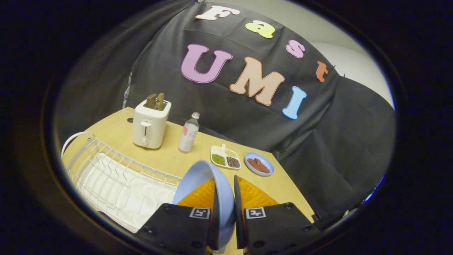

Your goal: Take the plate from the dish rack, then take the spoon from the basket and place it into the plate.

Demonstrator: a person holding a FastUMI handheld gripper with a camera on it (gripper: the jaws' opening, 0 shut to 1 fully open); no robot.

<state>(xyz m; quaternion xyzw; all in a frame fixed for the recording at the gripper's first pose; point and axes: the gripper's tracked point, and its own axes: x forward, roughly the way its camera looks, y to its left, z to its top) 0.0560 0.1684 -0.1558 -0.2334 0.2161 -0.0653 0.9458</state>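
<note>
A light blue plate (198, 177) stands on edge between the two fingers of my gripper (225, 198), which is shut on its rim. The plate is held above the wooden table, just right of the white wire dish rack (116, 180). The rack's slots look bare. Whether the plate's lower edge touches the table is hidden by the fingers.
Beyond the fingers on the wooden table (170, 156) stand a white toaster (150, 124) with toast in it, a small clear bottle (188, 132), a divided white tray (225, 157) of grains and a small blue dish (259, 164) with sausages. The table's edge runs close on the right.
</note>
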